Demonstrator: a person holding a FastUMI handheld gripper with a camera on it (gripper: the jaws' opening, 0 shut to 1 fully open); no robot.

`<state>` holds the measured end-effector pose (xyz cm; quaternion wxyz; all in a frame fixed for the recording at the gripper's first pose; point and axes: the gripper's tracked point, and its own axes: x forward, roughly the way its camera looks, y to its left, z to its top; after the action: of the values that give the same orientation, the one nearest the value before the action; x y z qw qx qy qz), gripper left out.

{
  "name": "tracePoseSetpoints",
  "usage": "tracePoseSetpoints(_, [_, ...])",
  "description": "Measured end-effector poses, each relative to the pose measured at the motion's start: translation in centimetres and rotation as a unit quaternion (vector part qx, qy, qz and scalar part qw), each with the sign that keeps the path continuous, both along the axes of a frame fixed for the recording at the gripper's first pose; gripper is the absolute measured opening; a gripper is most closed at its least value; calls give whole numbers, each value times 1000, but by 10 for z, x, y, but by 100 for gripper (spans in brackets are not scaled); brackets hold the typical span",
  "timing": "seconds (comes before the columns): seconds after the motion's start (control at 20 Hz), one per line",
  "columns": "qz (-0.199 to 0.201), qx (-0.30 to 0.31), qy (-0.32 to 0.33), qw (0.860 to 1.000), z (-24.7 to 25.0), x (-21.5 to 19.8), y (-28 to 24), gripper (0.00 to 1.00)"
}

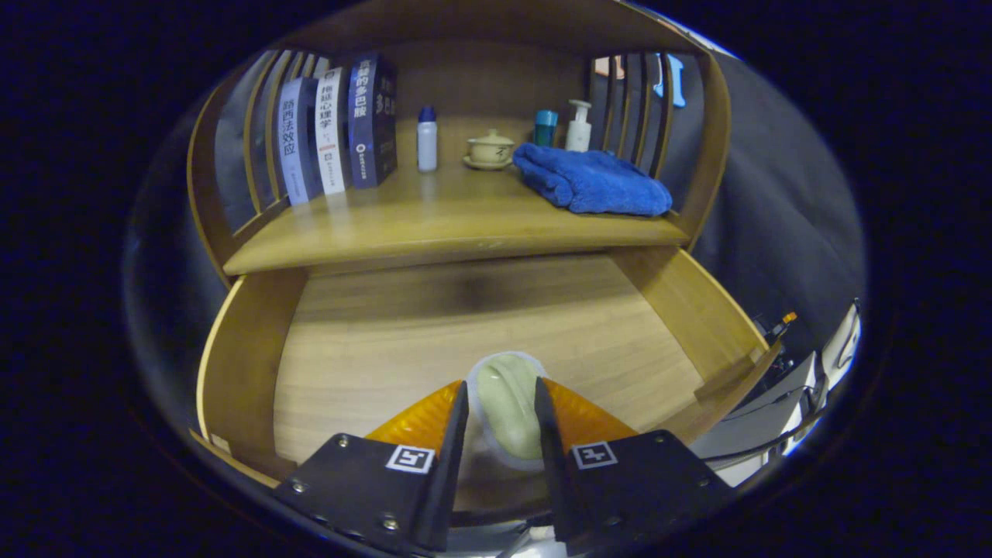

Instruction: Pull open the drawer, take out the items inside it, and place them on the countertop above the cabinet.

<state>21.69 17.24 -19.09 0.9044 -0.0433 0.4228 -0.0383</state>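
Gripper (501, 409) clamps pale bottle (508, 411) in drawer (697, 310), towel (593, 180) beyond

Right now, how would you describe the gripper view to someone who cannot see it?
The gripper is closed on a pale green bar in clear wrap, held over the open wooden drawer. On the countertop above it stand three books, a small white bottle, a lidded teacup and a folded blue towel.
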Motion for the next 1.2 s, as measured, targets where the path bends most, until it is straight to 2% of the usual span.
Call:
tracePoseSetpoints(0.15, [-4,-12,34,999,-13,6,-5,46])
tracePoseSetpoints(0.35, [3,-10,36,999,-10,18,-14,46])
tracePoseSetpoints(0.55, [14,-43,43,998,-11,16,-34,46])
tracePoseSetpoints(0.75, [7,-23,65,998,-28,11,-40,46])
tracePoseSetpoints(0.9, [15,-32,44,998,-19,18,-45,13])
tracePoseSetpoints(1.05, [2,-13,-17,1000,13,33,-41,13])
tracePoseSetpoints(1.2, [5,-26,-62,998,53,41,-41,13])
